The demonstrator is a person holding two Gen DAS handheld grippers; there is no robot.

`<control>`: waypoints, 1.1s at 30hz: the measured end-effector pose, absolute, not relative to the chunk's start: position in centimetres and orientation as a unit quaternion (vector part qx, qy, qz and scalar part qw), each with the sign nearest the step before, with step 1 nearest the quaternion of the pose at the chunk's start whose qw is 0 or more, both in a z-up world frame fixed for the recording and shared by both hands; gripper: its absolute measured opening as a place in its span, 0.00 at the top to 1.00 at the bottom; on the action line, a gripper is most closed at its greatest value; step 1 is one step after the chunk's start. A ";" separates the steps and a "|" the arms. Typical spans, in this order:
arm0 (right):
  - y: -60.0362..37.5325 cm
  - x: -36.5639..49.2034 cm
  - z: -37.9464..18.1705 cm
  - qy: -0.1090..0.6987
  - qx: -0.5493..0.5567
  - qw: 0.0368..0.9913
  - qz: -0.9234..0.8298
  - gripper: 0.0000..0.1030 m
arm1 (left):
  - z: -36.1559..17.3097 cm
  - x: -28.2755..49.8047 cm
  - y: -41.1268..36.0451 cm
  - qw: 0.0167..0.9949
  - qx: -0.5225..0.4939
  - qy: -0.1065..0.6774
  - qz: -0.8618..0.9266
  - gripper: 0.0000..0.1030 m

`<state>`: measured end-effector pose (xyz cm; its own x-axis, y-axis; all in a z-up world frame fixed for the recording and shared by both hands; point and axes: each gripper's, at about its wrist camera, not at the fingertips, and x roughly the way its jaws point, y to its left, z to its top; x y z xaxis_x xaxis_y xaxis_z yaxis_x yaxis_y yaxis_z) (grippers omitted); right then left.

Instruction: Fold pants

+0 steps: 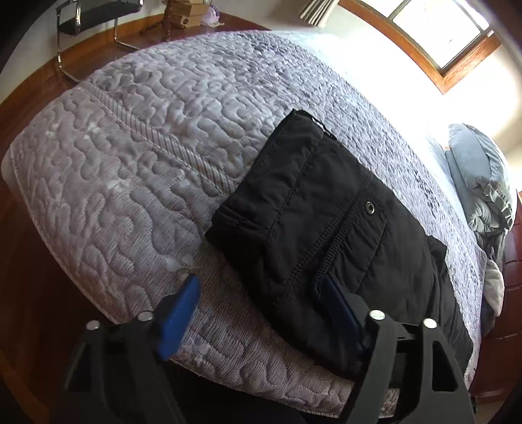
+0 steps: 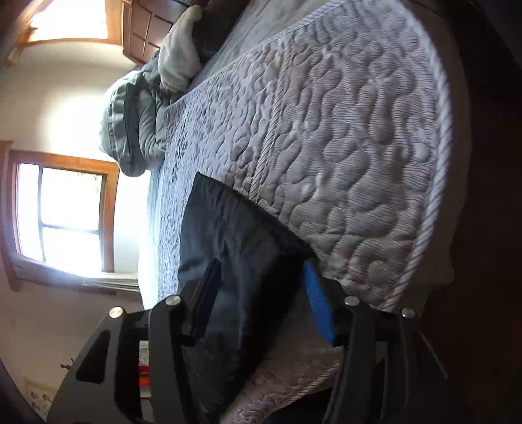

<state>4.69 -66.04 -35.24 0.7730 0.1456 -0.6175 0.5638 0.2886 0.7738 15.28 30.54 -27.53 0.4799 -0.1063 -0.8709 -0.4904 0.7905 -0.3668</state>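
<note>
The black pants point(image 1: 326, 221) lie folded into a thick bundle on the grey quilted bedspread point(image 1: 137, 137), close to the bed's near edge. In the left wrist view my left gripper point(image 1: 259, 283) stands open over the near corner of the bundle. One blue pad point(image 1: 339, 306) is over the black cloth and the other point(image 1: 179, 313) is over bare quilt. In the right wrist view the pants point(image 2: 235, 234) run between the spread fingers of my right gripper point(image 2: 261, 265), which is open. Its blue pad point(image 2: 316, 300) sits at the cloth's edge without pinching it.
Grey pillows point(image 1: 483, 182) and a white one point(image 2: 179, 55) lie at the head of the bed by a wooden headboard point(image 2: 146, 29). A bright window point(image 2: 65, 215) is beyond the far side. A metal-framed chair point(image 1: 84, 19) stands on the wooden floor point(image 1: 36, 94) past the foot.
</note>
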 end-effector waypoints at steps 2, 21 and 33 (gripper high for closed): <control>-66.2 4.2 -35.6 0.301 0.591 0.738 -0.123 0.43 | -27.5 15.0 30.3 0.806 -0.300 0.499 0.105 0.22; -64.7 8.3 -38.5 0.295 0.590 0.750 -0.055 0.37 | -28.7 16.6 28.1 0.798 -0.319 0.494 0.133 0.12; -63.4 10.5 -34.1 0.327 0.535 0.778 -0.049 0.81 | -28.8 16.9 26.9 0.808 -0.317 0.475 0.148 0.12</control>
<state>10.47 -63.38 -34.14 0.7809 0.2741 -0.5612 0.4259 0.4235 0.7995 16.92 26.87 -28.78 0.5059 -0.0628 -0.8603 -0.5395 0.7552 -0.3724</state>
